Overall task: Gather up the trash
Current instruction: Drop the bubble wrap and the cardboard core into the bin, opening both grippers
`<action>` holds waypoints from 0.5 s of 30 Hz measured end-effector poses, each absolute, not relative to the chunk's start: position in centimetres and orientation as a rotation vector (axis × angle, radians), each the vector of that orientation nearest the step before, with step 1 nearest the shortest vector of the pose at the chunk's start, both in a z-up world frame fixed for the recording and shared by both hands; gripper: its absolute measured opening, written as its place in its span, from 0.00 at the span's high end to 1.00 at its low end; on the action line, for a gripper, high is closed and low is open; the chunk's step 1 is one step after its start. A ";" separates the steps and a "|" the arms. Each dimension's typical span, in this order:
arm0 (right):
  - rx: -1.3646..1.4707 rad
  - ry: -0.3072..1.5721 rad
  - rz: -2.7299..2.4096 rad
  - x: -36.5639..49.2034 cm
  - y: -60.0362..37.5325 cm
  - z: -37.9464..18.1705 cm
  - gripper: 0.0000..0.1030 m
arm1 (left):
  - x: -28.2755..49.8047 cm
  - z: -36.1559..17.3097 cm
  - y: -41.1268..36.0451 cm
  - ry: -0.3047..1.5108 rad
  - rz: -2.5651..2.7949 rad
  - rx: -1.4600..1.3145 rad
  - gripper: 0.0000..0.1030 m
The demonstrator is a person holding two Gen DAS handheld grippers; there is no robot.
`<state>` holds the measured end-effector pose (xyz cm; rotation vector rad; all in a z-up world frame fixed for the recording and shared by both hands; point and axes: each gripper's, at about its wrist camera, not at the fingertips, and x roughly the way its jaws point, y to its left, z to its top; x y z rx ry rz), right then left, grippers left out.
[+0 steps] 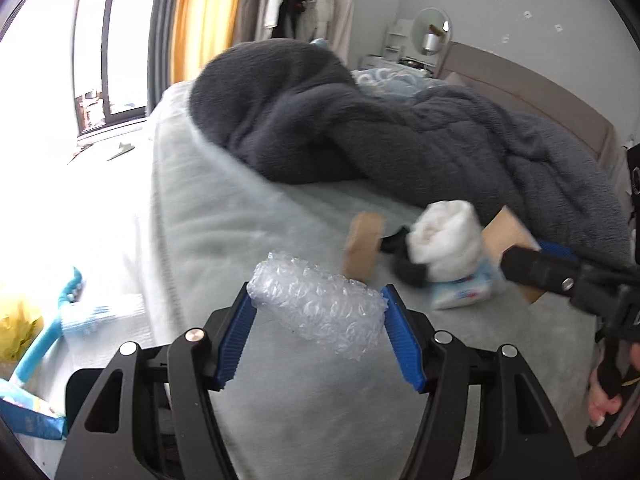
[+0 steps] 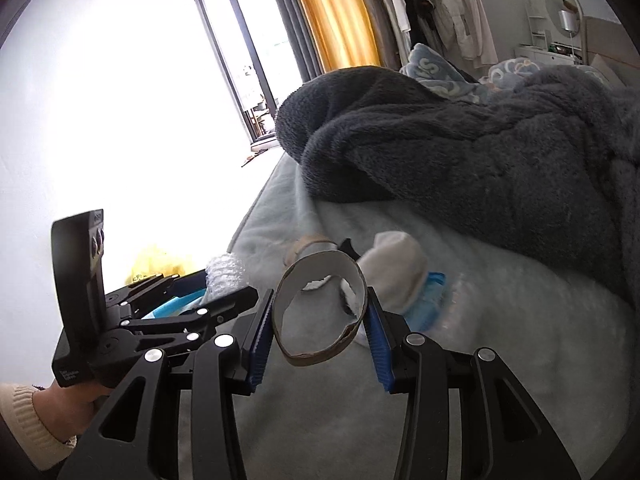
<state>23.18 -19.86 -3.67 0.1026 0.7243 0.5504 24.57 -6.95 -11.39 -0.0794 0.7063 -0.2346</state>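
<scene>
My left gripper [image 1: 318,304] is shut on a roll of bubble wrap [image 1: 316,312] and holds it above the pale bed sheet [image 1: 200,208]. My right gripper [image 2: 318,320] is shut on a cardboard tube [image 2: 320,312], squeezed between the blue pads; it also shows in the left wrist view [image 1: 508,236]. A second cardboard tube [image 1: 362,246] lies on the bed beside a white rolled sock [image 1: 444,236], a black item [image 1: 408,264] and a blue-white tissue pack [image 1: 464,292].
A dark grey fleece blanket [image 1: 380,132] is heaped across the bed behind the items. A yellow bag [image 1: 16,328] and blue packaging [image 1: 48,336] lie on the floor to the left. A window, curtains and hanging clothes stand beyond.
</scene>
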 end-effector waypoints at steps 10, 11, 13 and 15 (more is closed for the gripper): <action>0.087 0.722 0.599 24.1 -14.3 -3.1 0.58 | 23.4 -10.0 -1.9 0.703 -0.213 -0.101 0.36; 0.085 0.722 0.604 24.2 -13.8 -3.0 0.58 | 23.2 -10.0 -1.6 0.707 -0.208 -0.093 0.36; 0.085 0.723 0.614 24.4 -12.6 -2.9 0.58 | 22.7 -10.3 -0.6 0.718 -0.179 -0.070 0.36; 0.088 0.727 0.626 24.5 -11.5 -2.8 0.58 | 22.4 -10.6 0.6 0.732 -0.152 -0.063 0.36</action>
